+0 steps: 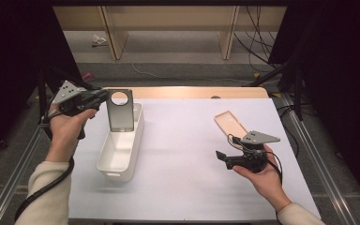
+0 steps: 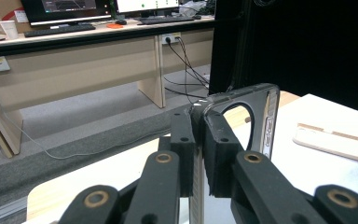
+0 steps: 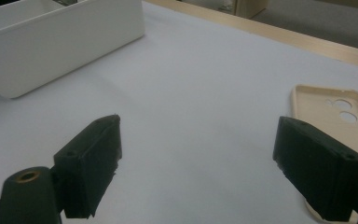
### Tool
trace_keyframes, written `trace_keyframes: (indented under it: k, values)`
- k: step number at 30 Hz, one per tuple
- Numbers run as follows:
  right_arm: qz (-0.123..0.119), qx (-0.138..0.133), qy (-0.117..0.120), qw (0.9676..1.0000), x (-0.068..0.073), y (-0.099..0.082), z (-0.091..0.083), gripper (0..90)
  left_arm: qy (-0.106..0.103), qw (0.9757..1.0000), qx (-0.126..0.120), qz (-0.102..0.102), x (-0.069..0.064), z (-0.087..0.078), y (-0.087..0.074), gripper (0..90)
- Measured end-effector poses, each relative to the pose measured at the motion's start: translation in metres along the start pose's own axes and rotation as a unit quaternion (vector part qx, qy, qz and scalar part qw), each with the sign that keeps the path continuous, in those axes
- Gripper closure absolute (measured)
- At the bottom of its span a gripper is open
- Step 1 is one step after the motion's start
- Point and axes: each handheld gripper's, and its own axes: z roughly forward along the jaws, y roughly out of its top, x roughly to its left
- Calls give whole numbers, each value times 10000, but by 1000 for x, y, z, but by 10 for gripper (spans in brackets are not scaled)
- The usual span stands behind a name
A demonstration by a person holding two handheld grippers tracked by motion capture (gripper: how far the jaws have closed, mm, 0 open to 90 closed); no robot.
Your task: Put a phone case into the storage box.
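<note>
While the grey phone case (image 1: 119,110) is hanging upright over the far end of the white bin (image 1: 108,161), the left gripper (image 1: 99,97) is clamping its top corner edge between both pads, with the round camera hole just beyond the fingertips; holding it by that edge is probably keeping it vertical so it can drop straight into the bin. Off to the side, the right gripper (image 1: 221,156) is hovering low over the white table (image 1: 183,140) with its fingers spread wide and gripping nothing, and the beige phone case (image 1: 231,124) is lying flat just past one finger, seemingly next in line
</note>
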Motion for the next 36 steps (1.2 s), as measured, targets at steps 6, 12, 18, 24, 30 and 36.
trace_keyframes:
  k: [6, 12, 18, 24, 30, 36]
  values:
    - [15, -16, -3, 10000, -1, 0, 0, 162, -17, 10000, 11, 22, 2, 6, 5, 828]
    - [21, -38, -5, 10000, 0, 0, -1, 162, -20, 10000, 27, -17, 4, 12, 7, 828]
    - [22, -30, -4, 10000, -1, 0, 0, 162, -25, 10000, 36, -50, 7, 20, 6, 828]
    - [30, -35, -10, 10000, -1, 0, -1, 162, -23, 9999, 76, -69, 10, 26, 5, 828]
    - [34, -35, -13, 10000, -1, 0, -1, 162, 0, 9999, 79, -108, 13, 30, 5, 828]
    - [37, -30, -19, 10000, -1, 0, 0, 162, 6, 9999, 64, -119, 16, 33, 6, 828]
